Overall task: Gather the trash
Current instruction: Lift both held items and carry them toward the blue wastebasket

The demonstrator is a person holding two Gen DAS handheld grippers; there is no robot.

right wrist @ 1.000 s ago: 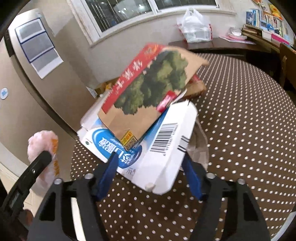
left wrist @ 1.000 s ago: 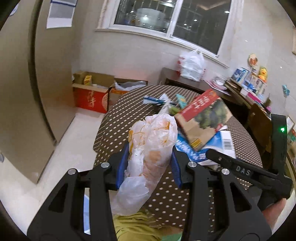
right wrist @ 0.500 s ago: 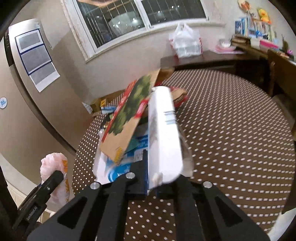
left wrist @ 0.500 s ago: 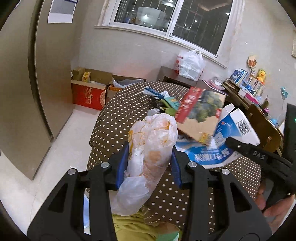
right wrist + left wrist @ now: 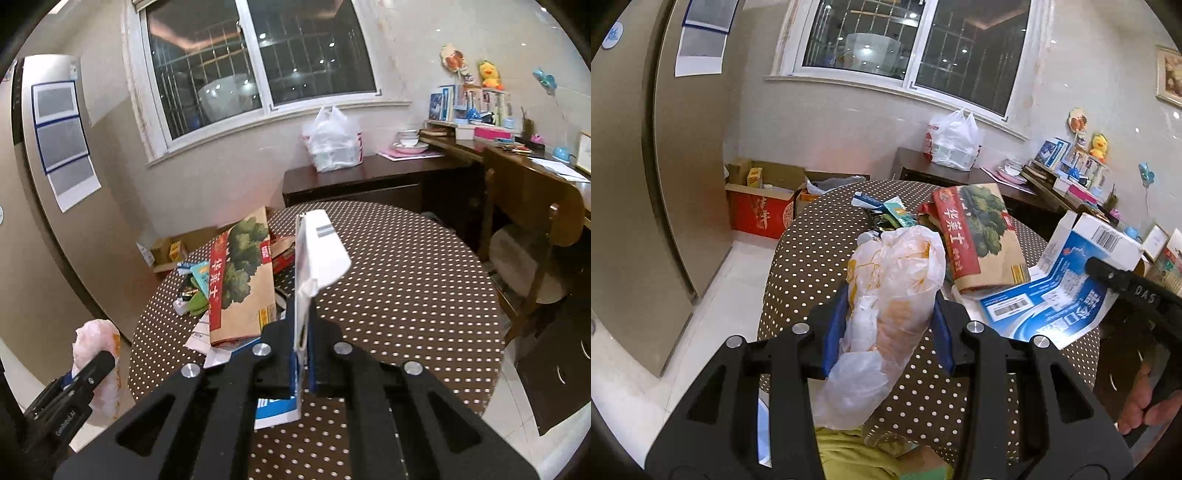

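Observation:
My left gripper [image 5: 888, 325] is shut on a crumpled white and orange plastic bag [image 5: 890, 291] and holds it above the near edge of the round dotted table [image 5: 812, 258]. My right gripper [image 5: 303, 343] is shut on a flattened white and blue carton [image 5: 314, 266], lifted edge-on above the table [image 5: 406, 295]; the carton also shows in the left wrist view [image 5: 1060, 291]. A red and brown flattened box with a tree picture [image 5: 979, 236] lies on a pile of wrappers [image 5: 886, 214]; it also shows in the right wrist view [image 5: 240, 284]. The bag shows at the left of the right wrist view [image 5: 98, 354].
Open cardboard boxes [image 5: 761, 206] stand on the floor by the wall. A dark sideboard holds a white plastic bag [image 5: 953, 140]. A wooden chair [image 5: 528, 236] and a cluttered desk stand right of the table. A tall beige cabinet [image 5: 646, 184] is at the left.
My right gripper closed on the blue and white carton and lifted it clear; the tree-printed box slid off it onto the pile. The left gripper kept holding the bag.

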